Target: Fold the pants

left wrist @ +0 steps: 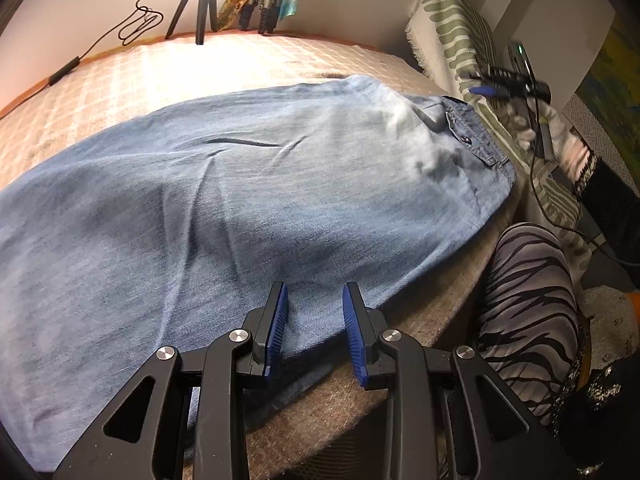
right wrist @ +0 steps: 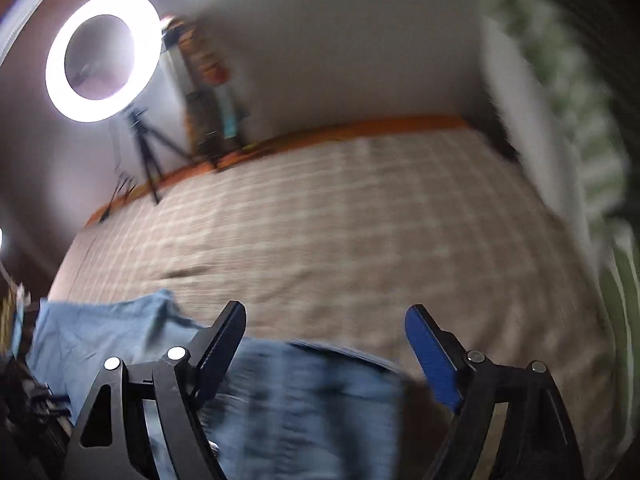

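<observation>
Light-blue denim pants lie flat along the bed with the beige checked cover, apparently already folded leg on leg, waistband toward the green-patterned pillow. Crosswise folds still to do, I'd judge.

Left tool: narrow gap, near edge of the denim between the pads; can't tell if pinched. Right tool: jaws wide, holding nothing, over the waistband end, view blurred.

Around: black tripod, ring light, black cable, person's striped knee at the bed edge. Nothing blocks the fold.
</observation>
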Motion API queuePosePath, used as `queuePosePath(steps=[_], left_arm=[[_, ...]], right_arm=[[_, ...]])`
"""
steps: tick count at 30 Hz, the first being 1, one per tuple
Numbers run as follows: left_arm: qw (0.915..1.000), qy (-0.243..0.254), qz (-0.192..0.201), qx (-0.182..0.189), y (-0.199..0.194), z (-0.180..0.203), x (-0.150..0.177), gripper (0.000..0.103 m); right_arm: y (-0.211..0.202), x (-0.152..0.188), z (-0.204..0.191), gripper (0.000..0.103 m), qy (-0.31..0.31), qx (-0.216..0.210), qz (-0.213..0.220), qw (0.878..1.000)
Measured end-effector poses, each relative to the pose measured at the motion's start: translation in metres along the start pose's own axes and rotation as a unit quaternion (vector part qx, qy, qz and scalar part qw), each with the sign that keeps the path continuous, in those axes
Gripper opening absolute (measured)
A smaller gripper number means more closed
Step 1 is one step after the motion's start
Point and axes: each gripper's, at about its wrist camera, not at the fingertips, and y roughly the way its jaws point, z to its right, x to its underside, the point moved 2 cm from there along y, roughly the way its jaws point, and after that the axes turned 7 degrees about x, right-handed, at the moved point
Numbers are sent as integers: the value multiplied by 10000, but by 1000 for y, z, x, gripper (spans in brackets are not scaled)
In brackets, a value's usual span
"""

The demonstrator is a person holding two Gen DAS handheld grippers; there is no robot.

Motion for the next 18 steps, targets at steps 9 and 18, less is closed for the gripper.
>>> queuePosePath(steps=[9, 18], left_arm=[[10000, 16, -44, -21, 0, 1, -1, 26], [10000, -39, -26, 21, 0, -1, -1, 27]], right_arm=[[41, 32, 45, 85, 882, -1045, -551, 9891], [25, 37, 13, 9, 566, -725, -415, 9949]])
